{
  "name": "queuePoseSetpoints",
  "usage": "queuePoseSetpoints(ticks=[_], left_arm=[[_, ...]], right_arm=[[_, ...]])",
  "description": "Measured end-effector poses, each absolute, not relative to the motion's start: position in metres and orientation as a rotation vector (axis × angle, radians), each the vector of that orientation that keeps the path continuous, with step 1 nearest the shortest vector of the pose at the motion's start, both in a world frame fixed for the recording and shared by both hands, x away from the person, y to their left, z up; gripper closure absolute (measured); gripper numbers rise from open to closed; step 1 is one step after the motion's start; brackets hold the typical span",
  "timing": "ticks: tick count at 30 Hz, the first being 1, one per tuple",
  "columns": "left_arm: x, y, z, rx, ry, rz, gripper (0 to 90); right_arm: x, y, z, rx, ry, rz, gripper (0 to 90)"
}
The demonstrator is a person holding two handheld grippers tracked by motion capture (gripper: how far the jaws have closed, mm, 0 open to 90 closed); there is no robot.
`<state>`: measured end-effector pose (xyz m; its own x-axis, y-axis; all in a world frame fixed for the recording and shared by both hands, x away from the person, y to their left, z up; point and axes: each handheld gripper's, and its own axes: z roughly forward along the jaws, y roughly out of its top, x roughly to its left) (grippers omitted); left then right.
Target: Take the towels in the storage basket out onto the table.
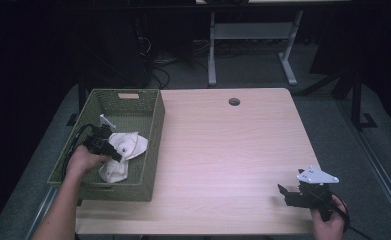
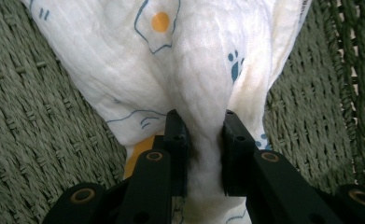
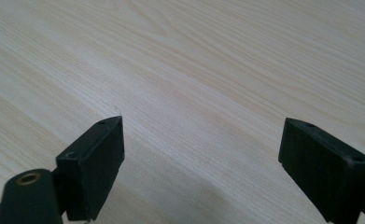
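Observation:
A white cloth point(image 1: 124, 152) with small blue and orange prints lies crumpled inside a green woven basket point(image 1: 153, 139) at the table's left. My left gripper point(image 1: 114, 153) reaches into the basket, shut on a fold of the white cloth point(image 2: 189, 60), which bunches between the two black jaws. My left gripper point(image 2: 202, 140) points down at the basket's woven floor point(image 2: 35, 107). Near the table's front right corner, my right gripper point(image 1: 283, 192) is open with nothing between its jaws. In its own view, my right gripper point(image 3: 201, 154) hangs over bare wood.
The light wooden table point(image 1: 223, 150) has a round cable hole point(image 1: 234, 101) near its far edge. The basket's wall point(image 2: 353, 70) rises close on the right of the left gripper view. Beyond the table stand a white desk frame point(image 1: 253, 45) and cables on the floor.

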<state>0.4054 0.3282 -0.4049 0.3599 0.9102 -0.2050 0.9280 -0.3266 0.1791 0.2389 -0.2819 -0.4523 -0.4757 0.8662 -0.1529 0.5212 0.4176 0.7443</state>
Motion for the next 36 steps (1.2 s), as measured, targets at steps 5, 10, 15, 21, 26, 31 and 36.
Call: queuePoseSetpoints(ticks=[5,10,15,21,26,31,36], left_arm=[[0.404,0.327,-0.399,2.355,1.613,-0.09,75.5],[0.402,0.329,-0.392,2.321,1.585,-0.085,75.7],[0.399,0.33,-0.386,2.27,1.57,-0.09,75.7],[0.395,0.333,-0.379,2.233,1.539,-0.085,75.7],[0.39,0.336,-0.371,2.189,1.512,-0.081,75.7],[0.385,0.34,-0.365,2.148,1.497,-0.069,75.7],[0.381,0.34,-0.36,2.123,1.474,-0.062,75.6]], right_arm=[[0.239,-0.281,-0.452,1.18,2.146,0.859,13.9],[0.239,-0.281,-0.452,1.18,2.144,0.856,13.9],[0.239,-0.282,-0.451,1.184,2.137,0.858,13.9],[0.239,-0.282,-0.451,1.186,2.135,0.856,13.9],[0.239,-0.281,-0.45,1.185,2.132,0.86,13.9],[0.239,-0.281,-0.45,1.184,2.133,0.858,13.9],[0.24,-0.281,-0.45,1.186,2.132,0.86,13.9]])
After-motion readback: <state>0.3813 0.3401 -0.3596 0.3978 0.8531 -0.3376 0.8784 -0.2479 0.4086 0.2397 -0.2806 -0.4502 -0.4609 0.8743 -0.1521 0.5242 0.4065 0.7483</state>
